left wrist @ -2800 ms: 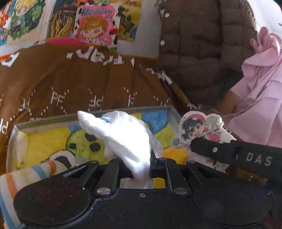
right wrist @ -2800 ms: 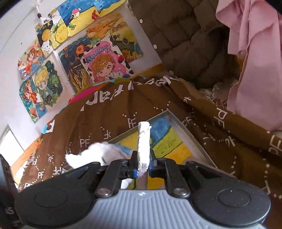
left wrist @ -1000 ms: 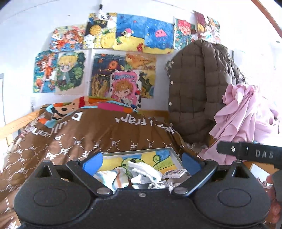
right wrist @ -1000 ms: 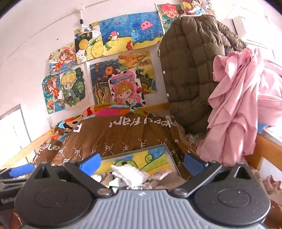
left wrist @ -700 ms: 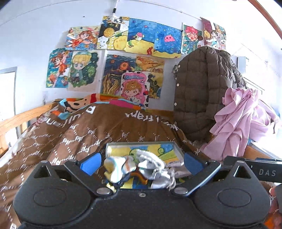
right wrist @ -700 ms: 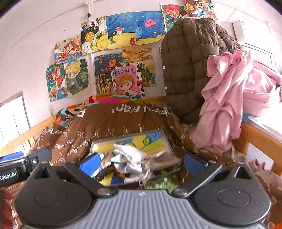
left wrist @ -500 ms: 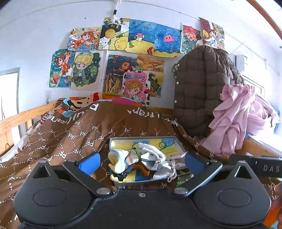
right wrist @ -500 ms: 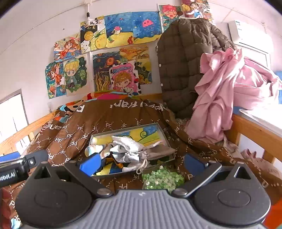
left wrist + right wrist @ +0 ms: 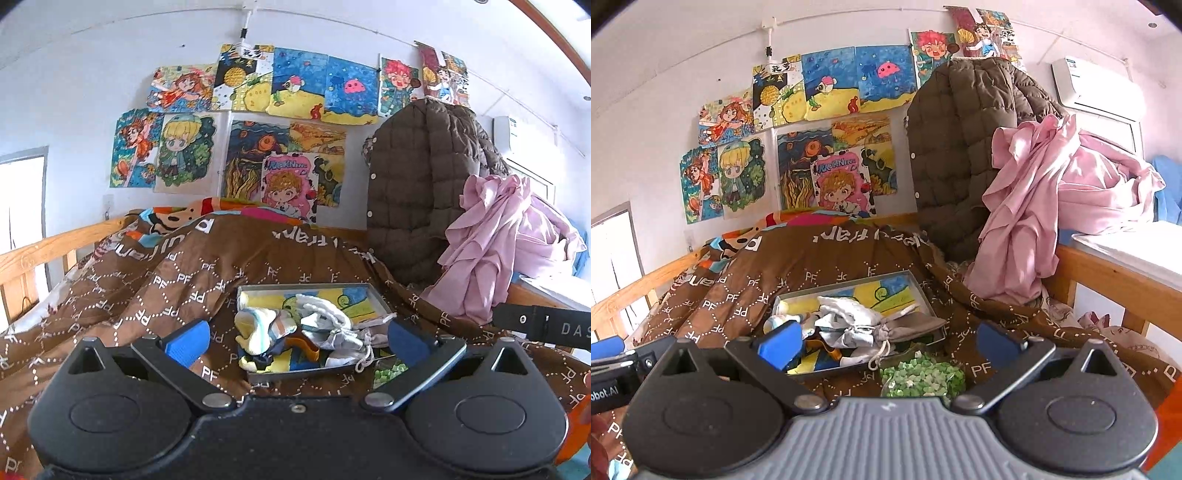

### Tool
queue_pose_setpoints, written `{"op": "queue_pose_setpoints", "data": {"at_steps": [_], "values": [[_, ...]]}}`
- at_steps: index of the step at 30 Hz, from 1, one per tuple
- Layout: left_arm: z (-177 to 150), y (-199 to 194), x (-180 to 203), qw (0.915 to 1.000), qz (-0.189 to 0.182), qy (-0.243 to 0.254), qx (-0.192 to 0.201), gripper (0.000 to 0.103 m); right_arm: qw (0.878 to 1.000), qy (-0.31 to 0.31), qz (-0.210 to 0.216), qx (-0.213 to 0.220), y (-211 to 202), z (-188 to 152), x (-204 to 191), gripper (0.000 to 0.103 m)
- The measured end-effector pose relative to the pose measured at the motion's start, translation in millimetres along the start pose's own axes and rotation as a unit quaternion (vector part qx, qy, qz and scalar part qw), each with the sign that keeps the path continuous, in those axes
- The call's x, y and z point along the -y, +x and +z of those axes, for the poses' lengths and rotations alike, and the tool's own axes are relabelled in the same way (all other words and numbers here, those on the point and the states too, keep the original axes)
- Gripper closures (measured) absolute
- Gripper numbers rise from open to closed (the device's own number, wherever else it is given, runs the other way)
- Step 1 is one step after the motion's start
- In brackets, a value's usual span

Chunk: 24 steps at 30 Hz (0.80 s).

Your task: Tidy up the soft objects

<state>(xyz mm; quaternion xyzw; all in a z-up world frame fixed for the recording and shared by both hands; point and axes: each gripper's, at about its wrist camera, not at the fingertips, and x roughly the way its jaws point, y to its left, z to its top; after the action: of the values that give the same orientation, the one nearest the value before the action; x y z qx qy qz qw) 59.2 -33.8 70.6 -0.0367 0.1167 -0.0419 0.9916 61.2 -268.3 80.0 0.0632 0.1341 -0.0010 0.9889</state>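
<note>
Nearest us, our left gripper (image 9: 297,341) stands wide and empty, and our right gripper (image 9: 886,341) is spread just as wide with nothing in it. Just beyond the right gripper's fingers, on the brown quilt (image 9: 820,266), lies a green speckled bag (image 9: 921,376) against the near edge of the metal tray (image 9: 925,295). The tray sits straight ahead of both grippers, its long axis running away from us toward the wall. Heaped in its near half are the soft things: a white sock (image 9: 849,308), a grey drawstring pouch (image 9: 908,326) toward the tray's right side, and a striped sock (image 9: 258,326) toward its left. We judge the green bag the one piece outside the tray, and the right gripper nearer to it. Behind the tray hang a brown quilted coat (image 9: 964,147) and pink cloth (image 9: 1052,192).
</note>
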Motion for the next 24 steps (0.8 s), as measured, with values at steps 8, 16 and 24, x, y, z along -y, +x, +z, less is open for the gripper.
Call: {"op": "queue_pose_setpoints", "data": {"at_steps": [8, 16, 24], "values": [[-22.0, 3.0, -21.7, 0.9986, 0.004, -0.039, -0.035, 0.001, 1.0, -0.001, -0.005, -0.014, 5.2, -17.8, -1.7, 0.0], [-51.7, 9.0, -27.8, 0.9936, 0.024, -0.032, -0.106, 0.001, 0.998, 0.015, -0.029, -0.051, 6.1, -45.3, -2.7, 0.0], [-69.8, 9.7, -29.4, 0.9874, 0.041, -0.028, -0.15, 0.001, 0.994, 0.013, -0.053, -0.092, 3.0, -69.9, -6.8, 0.0]]}}
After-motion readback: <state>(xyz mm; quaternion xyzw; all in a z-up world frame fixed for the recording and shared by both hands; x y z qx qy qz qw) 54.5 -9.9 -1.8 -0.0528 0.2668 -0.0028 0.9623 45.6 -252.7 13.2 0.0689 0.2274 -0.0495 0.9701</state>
